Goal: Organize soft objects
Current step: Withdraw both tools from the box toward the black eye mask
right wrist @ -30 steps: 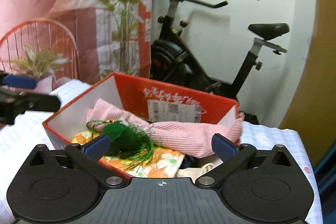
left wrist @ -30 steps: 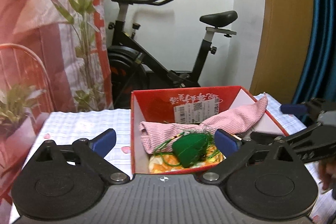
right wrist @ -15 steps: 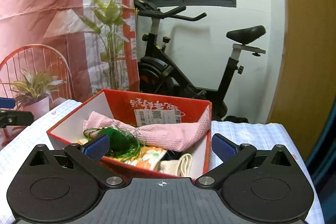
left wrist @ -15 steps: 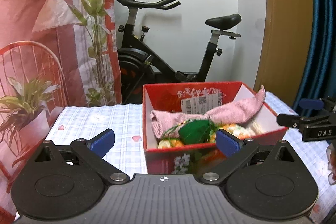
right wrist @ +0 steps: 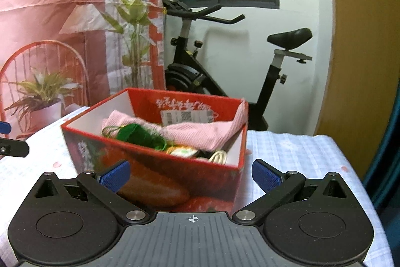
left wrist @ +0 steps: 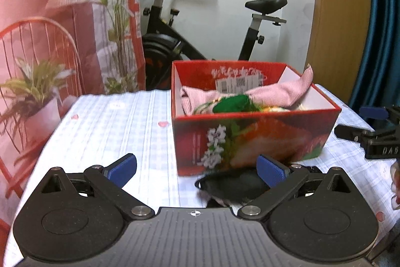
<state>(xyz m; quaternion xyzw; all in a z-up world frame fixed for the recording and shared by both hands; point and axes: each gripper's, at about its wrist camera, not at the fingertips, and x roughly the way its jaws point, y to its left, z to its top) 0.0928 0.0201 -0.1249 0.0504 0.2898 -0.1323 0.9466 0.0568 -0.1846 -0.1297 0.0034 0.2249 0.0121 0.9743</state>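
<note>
Left wrist: checked tablecloth (left wrist: 112, 121), exercise bike (left wrist: 200, 41) behind, perhaps; both grippers' fingers spread.

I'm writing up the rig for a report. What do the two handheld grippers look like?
The left gripper and the right gripper match: matte black linkage arms with silver pivot pins, blue ribbed pads, a grey ridged body with a small crosshair mark. The right gripper's side shows white "DAS" lettering. No cables visible.

Checked-cloth table (left wrist: 105, 126) bearing 1 red box (left wrist: 250, 139), dark cloth (left wrist: 232, 185) touching its front.
</note>
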